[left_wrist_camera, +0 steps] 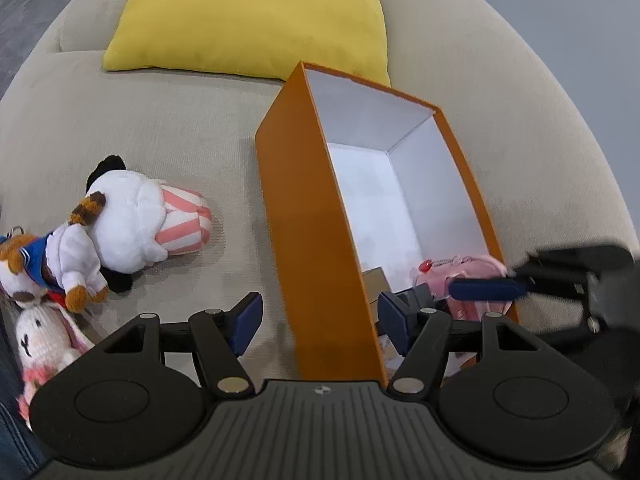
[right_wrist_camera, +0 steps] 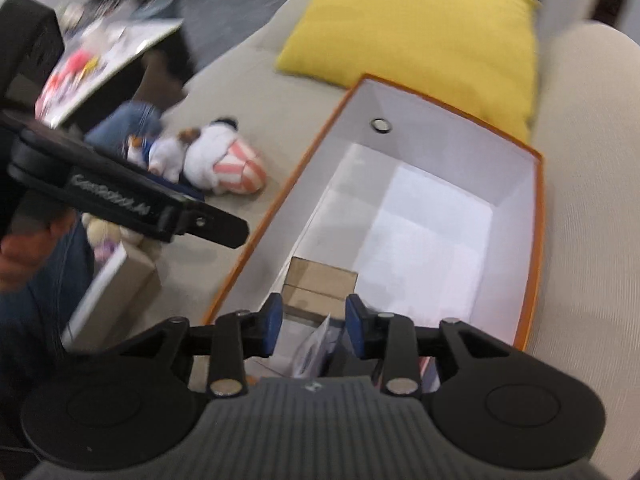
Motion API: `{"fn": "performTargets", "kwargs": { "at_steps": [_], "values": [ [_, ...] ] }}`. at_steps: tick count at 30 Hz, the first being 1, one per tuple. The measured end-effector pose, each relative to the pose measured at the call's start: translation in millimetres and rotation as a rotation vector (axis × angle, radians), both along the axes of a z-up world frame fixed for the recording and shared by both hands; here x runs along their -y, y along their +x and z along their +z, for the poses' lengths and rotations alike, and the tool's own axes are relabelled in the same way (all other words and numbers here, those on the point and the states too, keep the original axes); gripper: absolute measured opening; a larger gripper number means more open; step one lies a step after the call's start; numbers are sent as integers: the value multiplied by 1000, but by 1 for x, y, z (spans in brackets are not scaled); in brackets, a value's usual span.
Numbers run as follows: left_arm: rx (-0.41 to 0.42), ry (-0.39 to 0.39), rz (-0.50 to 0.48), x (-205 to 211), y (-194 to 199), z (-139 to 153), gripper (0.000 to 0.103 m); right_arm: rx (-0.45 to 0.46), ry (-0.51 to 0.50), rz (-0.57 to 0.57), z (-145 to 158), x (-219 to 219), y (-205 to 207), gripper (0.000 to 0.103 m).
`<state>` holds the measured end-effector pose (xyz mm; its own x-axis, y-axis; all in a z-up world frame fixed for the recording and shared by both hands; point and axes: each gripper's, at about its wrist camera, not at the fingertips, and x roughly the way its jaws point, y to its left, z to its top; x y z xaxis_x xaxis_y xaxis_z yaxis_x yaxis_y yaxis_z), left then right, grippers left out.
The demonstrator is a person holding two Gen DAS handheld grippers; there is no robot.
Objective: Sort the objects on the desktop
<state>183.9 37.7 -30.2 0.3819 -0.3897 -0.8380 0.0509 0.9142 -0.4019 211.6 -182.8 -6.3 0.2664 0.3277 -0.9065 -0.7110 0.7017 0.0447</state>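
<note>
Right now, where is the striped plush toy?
The striped plush toy lies on the sofa, left of the orange box, touching the sailor plush.

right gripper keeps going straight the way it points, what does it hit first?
Probably the small brown cardboard box lying inside the orange box, just beyond the right gripper. Its jaws stand open with nothing pressed between them. Depth is unclear; some paper lies nearer.

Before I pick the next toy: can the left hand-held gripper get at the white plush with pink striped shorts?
Probably yes. The left hand-held gripper is open and empty, and the white plush lies uncovered on the sofa, left of the orange box; only a small dog plush leans against it.
</note>
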Motion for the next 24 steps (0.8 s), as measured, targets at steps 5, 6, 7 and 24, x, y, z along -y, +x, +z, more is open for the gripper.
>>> {"fn": "performTargets", "kwargs": {
  "at_steps": [5, 6, 7, 24],
  "values": [
    [-10, 39, -74, 3, 2, -1, 73, -10, -132, 240, -15, -30, 14, 41],
    [-12, 48, -89, 5, 3, -1, 72, -6, -162, 286, -19, -36, 15, 42],
    [-14, 58, -107, 7, 4, -1, 71, -9, -186, 331, -22, -41, 15, 45],
    [-35, 104, -100, 5, 18, -5, 67, -16, -380, 877, -82, -78, 28, 57]
  ]
}}
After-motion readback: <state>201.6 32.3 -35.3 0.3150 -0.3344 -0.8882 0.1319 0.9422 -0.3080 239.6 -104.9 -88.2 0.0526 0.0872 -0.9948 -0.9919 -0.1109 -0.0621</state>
